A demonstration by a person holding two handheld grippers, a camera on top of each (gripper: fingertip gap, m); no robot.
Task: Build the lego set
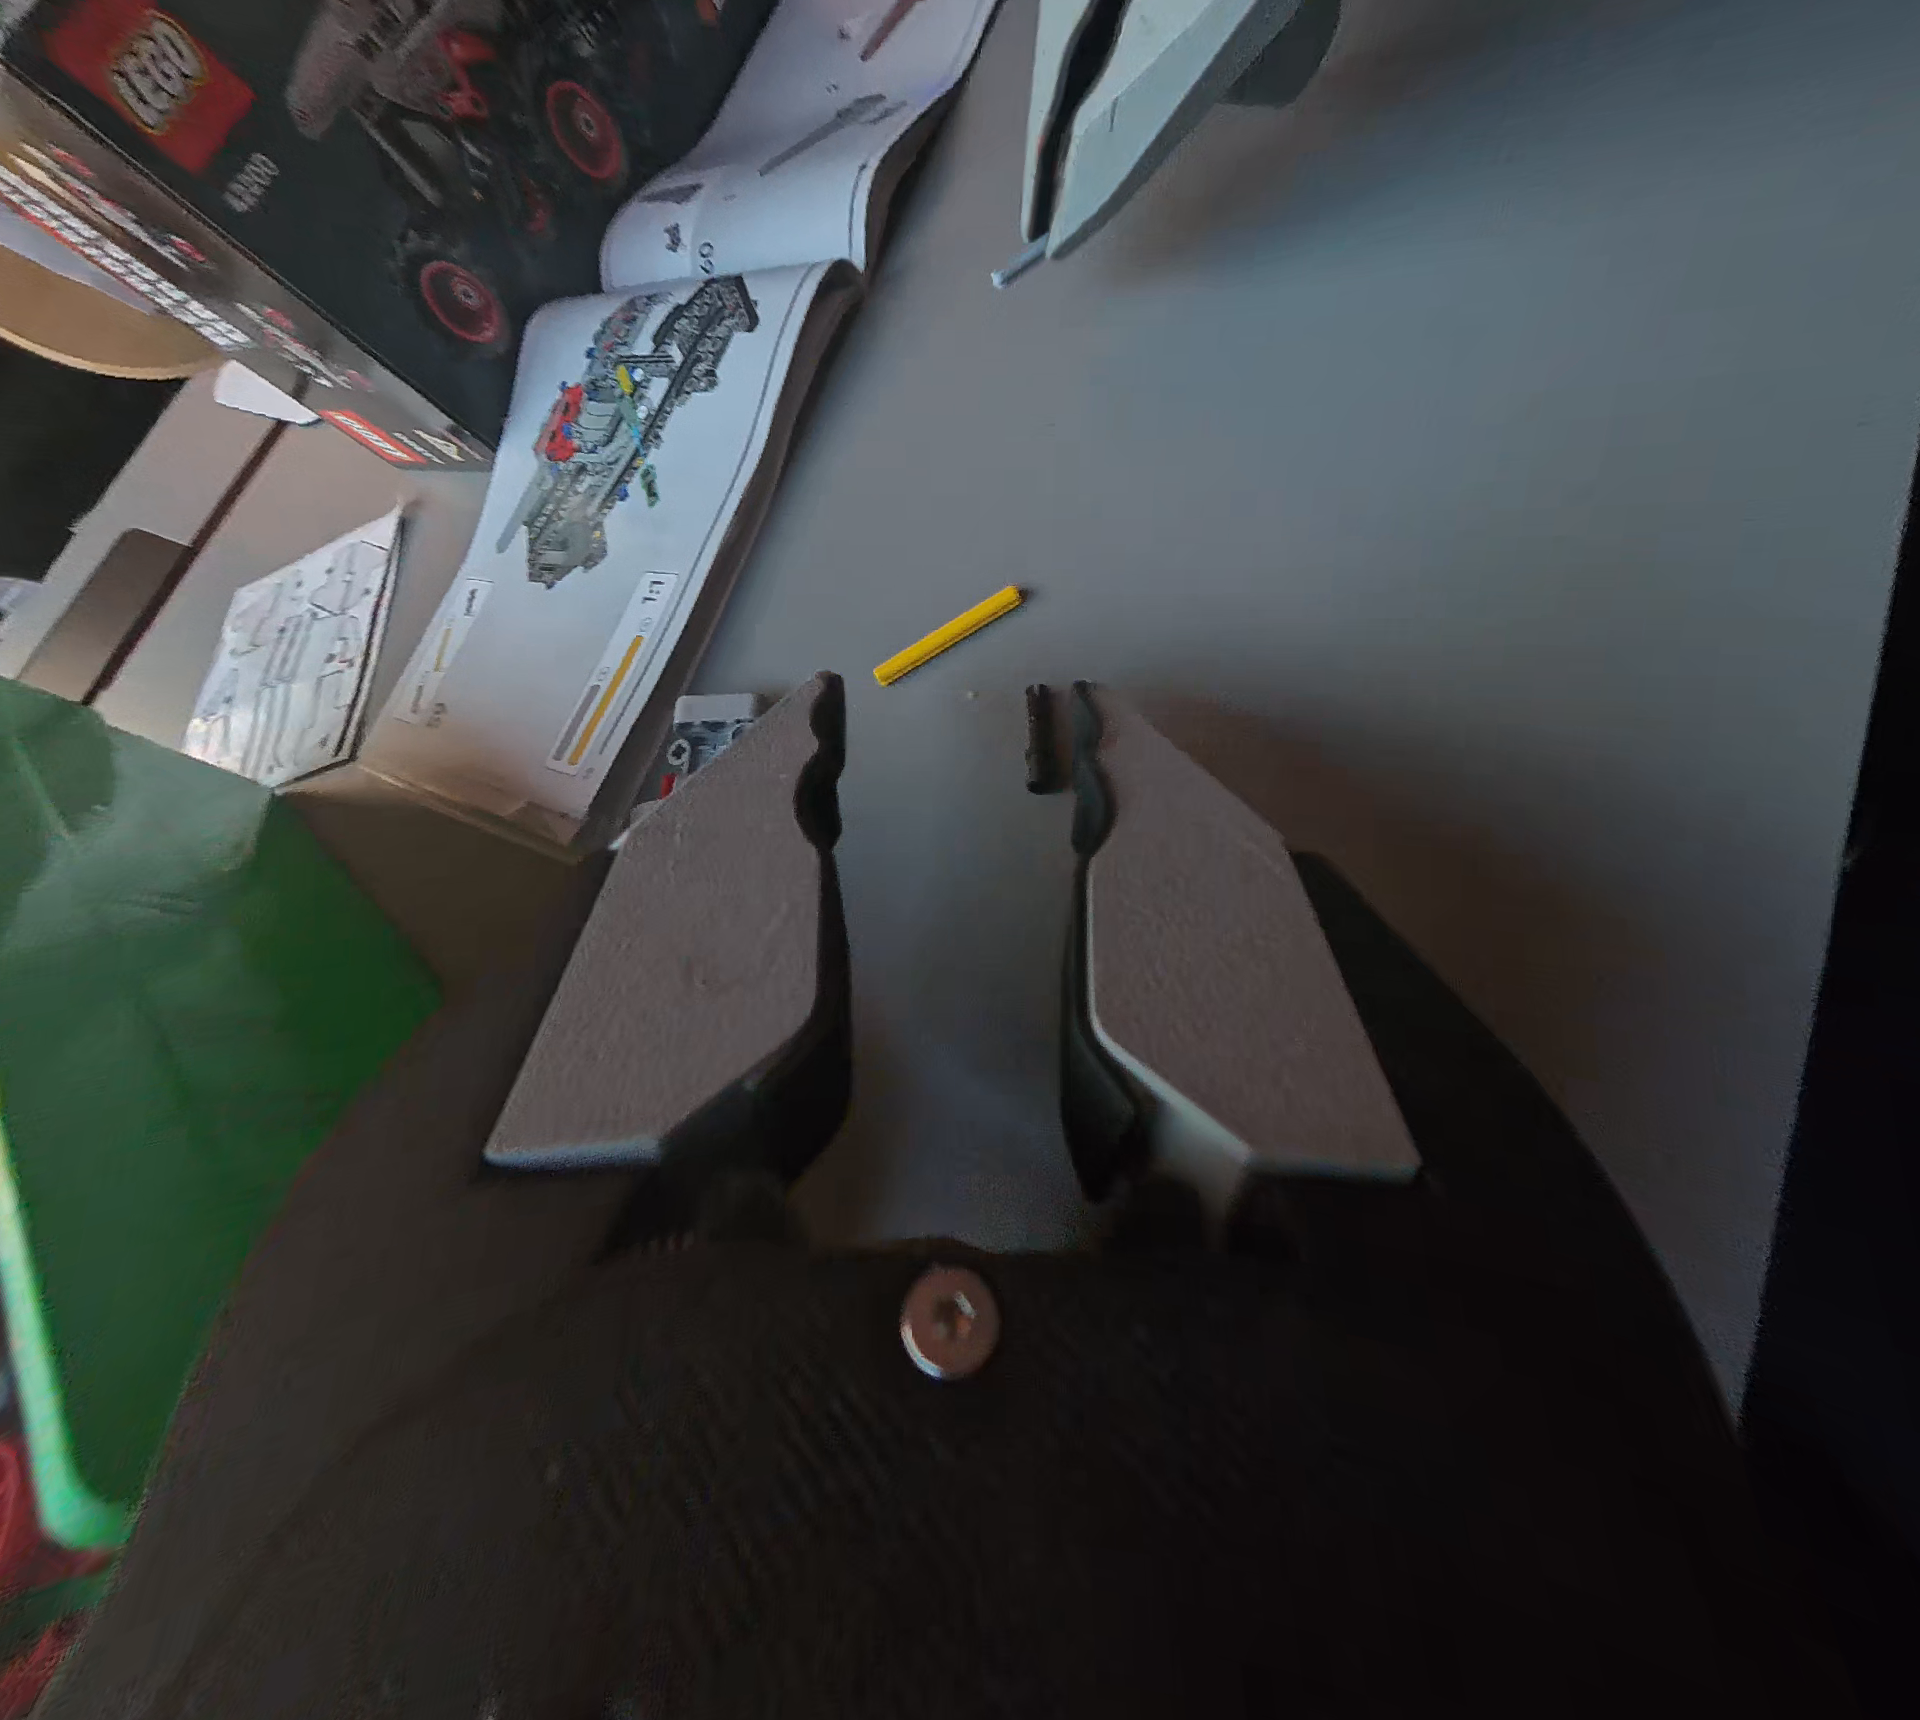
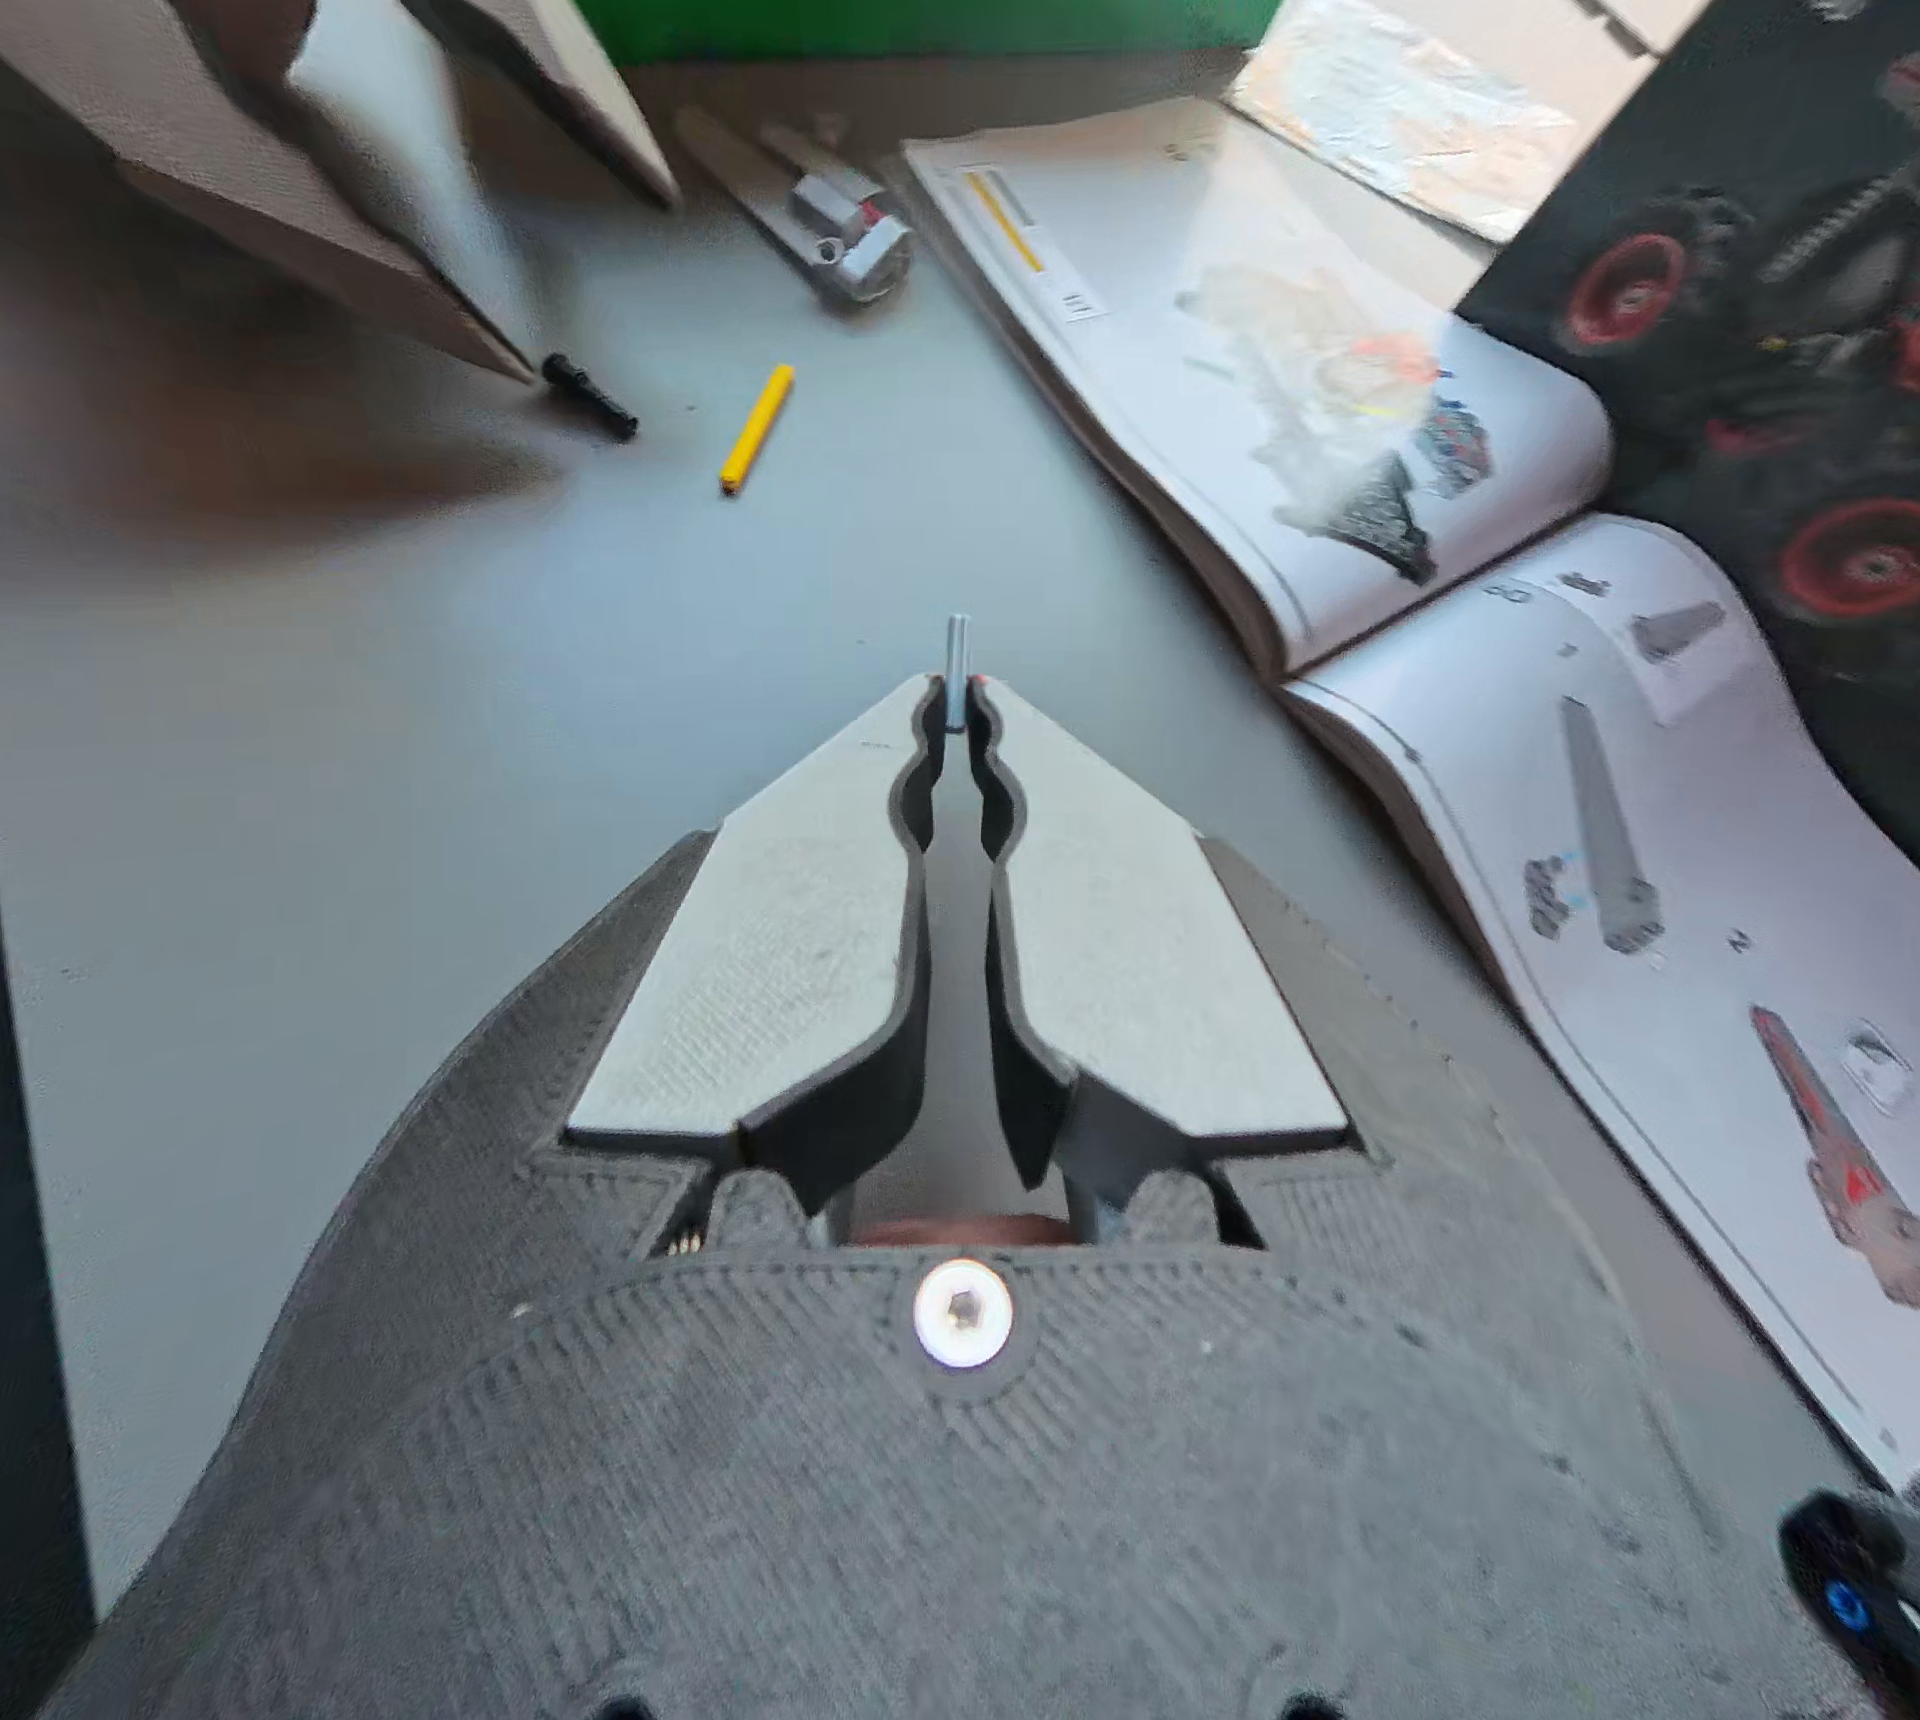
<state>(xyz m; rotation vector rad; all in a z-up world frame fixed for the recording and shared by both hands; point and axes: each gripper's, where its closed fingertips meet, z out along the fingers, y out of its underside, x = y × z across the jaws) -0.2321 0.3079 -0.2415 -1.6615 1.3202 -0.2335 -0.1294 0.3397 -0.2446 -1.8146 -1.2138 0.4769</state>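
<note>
I counted two grippers of mine, three loose pieces on the table, one small assembly, one booklet and one box.

My right gripper (image 2: 958,683) was clamped at its very tips on a short light-grey axle (image 2: 956,652), a thin ribbed rod that poked out toward twelve o'clock in the right wrist view. My left gripper (image 1: 956,704) stood with its jaws apart, gripping nothing; a black pin (image 1: 1037,740), slim with a flared collar, lay on the table just inside my right-hand fingertip (image 1: 1086,735), and I could not tell whether it touched.

A yellow axle (image 1: 948,634), straight and slender, lay flat on the grey table (image 1: 1351,527) at about twelve o'clock from my left tips, near the pin but apart from it. In the right wrist view it sat at eleven o'clock from the grey axle.

A grey partial assembly (image 2: 847,242) of a long beam with chunky blocks and a spot of red rested farther off at twelve o'clock in the right wrist view, just beside the open instruction booklet (image 2: 1351,444). The booklet's glossy pages curved up from the spine, printed with pictures of grey parts and a truck chassis. The dark set box (image 1: 416,60), showing a red-wheeled truck, stood at ten o'clock in the left wrist view.

My fingers were flat, pale, grainy plates with wavy black inner edges.
</note>
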